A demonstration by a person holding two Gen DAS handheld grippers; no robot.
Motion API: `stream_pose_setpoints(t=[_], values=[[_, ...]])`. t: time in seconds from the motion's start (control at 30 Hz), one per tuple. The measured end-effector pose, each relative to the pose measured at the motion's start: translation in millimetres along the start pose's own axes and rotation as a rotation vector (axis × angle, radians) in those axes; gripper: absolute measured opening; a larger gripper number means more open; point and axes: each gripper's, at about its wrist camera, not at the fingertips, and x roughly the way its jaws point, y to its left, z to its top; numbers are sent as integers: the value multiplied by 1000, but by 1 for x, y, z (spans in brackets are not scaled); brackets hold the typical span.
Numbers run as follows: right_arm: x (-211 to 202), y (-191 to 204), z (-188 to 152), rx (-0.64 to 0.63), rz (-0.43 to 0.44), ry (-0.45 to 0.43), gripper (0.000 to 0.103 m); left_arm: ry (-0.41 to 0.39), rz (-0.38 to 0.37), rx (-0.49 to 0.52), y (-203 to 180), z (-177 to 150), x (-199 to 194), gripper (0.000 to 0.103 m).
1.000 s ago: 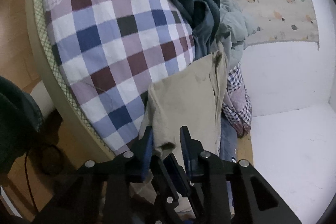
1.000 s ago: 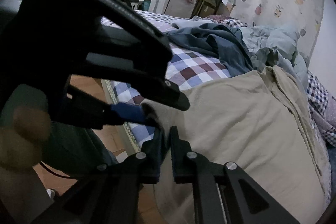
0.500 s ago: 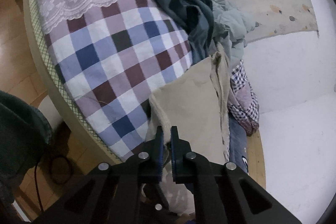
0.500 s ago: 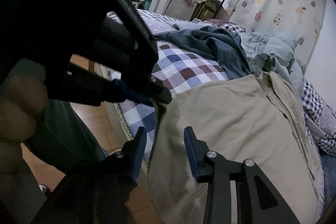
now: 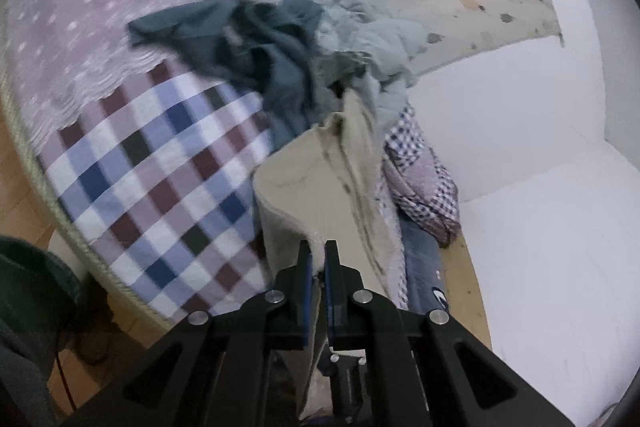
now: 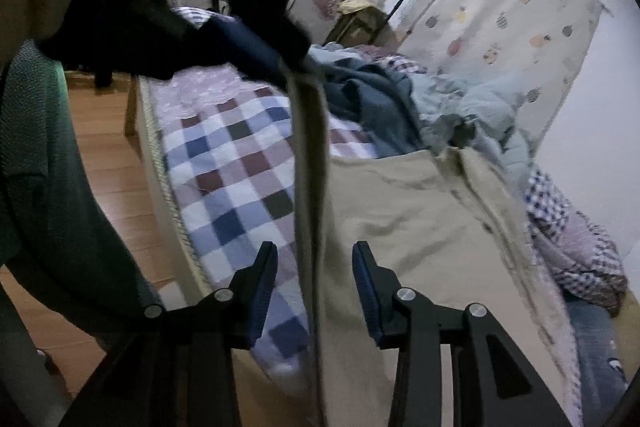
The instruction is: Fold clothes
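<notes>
On the bed (image 5: pixel 132 163), over a checked blanket (image 6: pixel 240 183): beige shirt (image 6: pixel 416 227), spread flat with its buttoned front facing the wall side. Near corner of that shirt lifted off the bed, pinched between the closed jaws of the left gripper (image 5: pixel 317 267); cloth hanging down from there in a taut, narrow fold. Right gripper (image 6: pixel 315 283) held low beside that hanging fold, jaws wide apart, gripping nothing, the fold passing between the two blue pads (image 6: pixel 262 287) without touching either. Behind the shirt, a heap of clothes (image 5: pixel 280 47): dark blue-grey and pale green pieces, blurred. Along the far edge, a small-checked cloth (image 6: pixel 568 239) bunched up. Fruit-print curtain (image 6: pixel 504 11) against the white wall. Wooden floor (image 6: pixel 108 163) beside the bed.
</notes>
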Motion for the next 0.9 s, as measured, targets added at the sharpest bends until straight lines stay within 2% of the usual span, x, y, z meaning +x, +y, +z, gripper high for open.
stream_pose_setpoints(t=[0.07, 0.53, 0.67, 0.9], values=[[-5, -3, -2, -15, -38, -4, 43, 3, -6, 25, -13, 3, -1, 3], [-53, -53, -61, -35, -252, 160, 44, 34, -126, 94, -75, 25, -14, 3], [-61, -76, -91, -6, -328, 251, 45, 68, -149, 131, -93, 27, -11, 3], [-76, -112, -142, 44, -450, 391, 47, 78, -171, 159, -116, 32, -6, 3]])
